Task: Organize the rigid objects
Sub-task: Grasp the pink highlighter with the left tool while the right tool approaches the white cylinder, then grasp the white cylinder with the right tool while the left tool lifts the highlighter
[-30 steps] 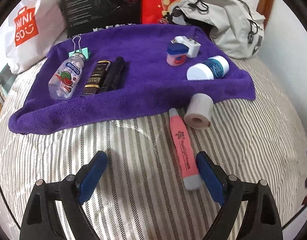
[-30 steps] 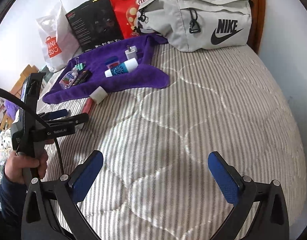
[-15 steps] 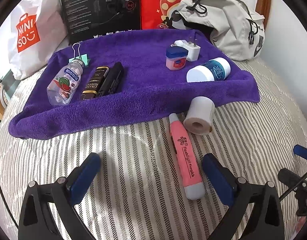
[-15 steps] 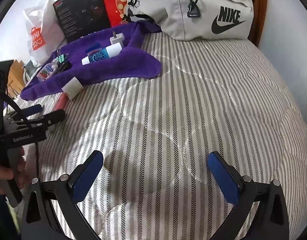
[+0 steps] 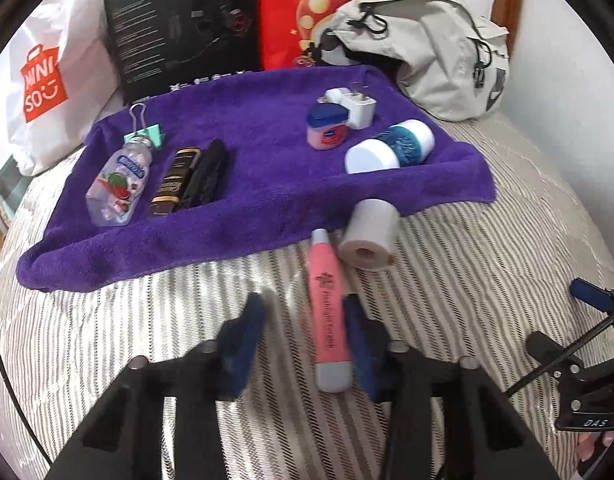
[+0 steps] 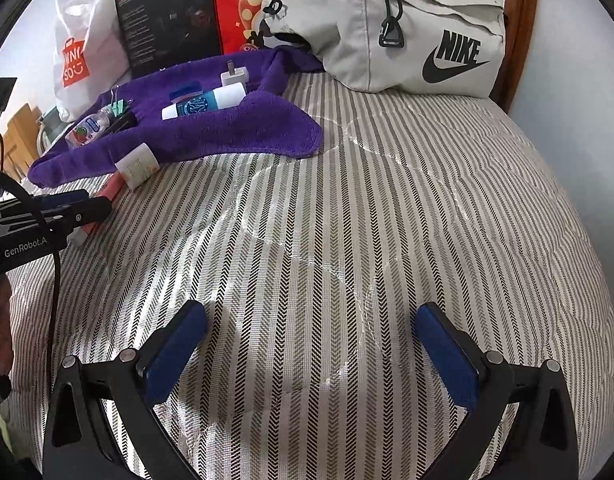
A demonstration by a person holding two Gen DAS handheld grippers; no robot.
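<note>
The left gripper (image 5: 303, 340) straddles the pink pen (image 5: 329, 316) on the striped bedspread (image 6: 387, 220) just short of the purple towel (image 5: 247, 160) — jaws parted, not yet clamped. Next: squeeze, lift. Right gripper (image 6: 311, 356) idle, agape.

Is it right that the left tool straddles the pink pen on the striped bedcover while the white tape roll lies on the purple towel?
Not quite. The white tape roll lies on the striped bedcover, just off the edge of the purple towel, as the left wrist view shows. The rest holds: the left tool straddles the pink pen on the bedcover.
</note>
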